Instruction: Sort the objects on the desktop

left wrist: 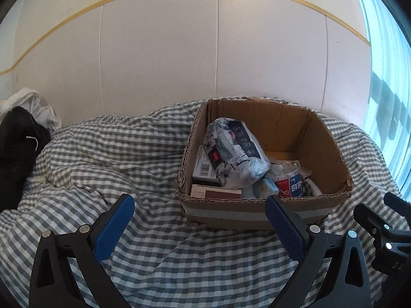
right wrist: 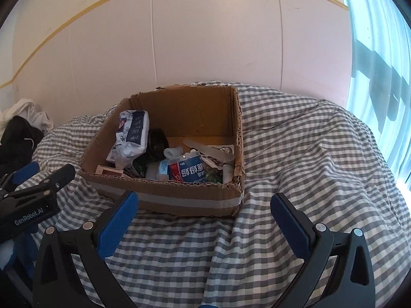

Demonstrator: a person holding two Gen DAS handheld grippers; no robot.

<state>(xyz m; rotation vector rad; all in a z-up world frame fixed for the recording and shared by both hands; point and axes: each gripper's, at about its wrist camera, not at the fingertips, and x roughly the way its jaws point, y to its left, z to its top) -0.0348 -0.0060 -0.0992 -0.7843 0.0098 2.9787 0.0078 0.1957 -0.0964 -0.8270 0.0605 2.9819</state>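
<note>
Box point(left wrist: 262, 213) of brown cardboard sits open-topped on a grey-and-white checked sheet point(left wrist: 154, 251), with a band of grey tape across its near wall. Both grippers hover in front of it, spread wide and empty.

Left gripper point(left wrist: 200, 227) has its blue-padded fingers point(left wrist: 113, 228) far apart, touching nothing; the box lies just ahead and to its right, with the right finger's tip overlapping the near wall in the view. Right gripper point(right wrist: 205, 223) is likewise fully released, and the box lies just ahead and slightly to its left. In the right wrist view the left gripper shows at the left edge, near the box's left corner.

Inside the box, a crinkled white-and-navy packet point(left wrist: 235, 151) leans against the left wall on top of a flat carton point(left wrist: 203, 165) with a barcode. A dark red and cream carton point(left wrist: 215, 193) lies along the near wall. To its right sits a red-and-blue pack point(left wrist: 289, 184) with white lettering. In the right wrist view a black object point(right wrist: 157, 141), a small white cap-like piece point(right wrist: 172, 152) and a pale flat strip point(right wrist: 208, 150) show further back, though the clutter makes them hard to identify. The far right part of the box floor is bare cardboard.

Black and white clothing point(left wrist: 20, 141) is heaped at the far left against a pale panelled wall point(left wrist: 159, 59). A bright curtain point(left wrist: 385, 89) hangs on the right.
</note>
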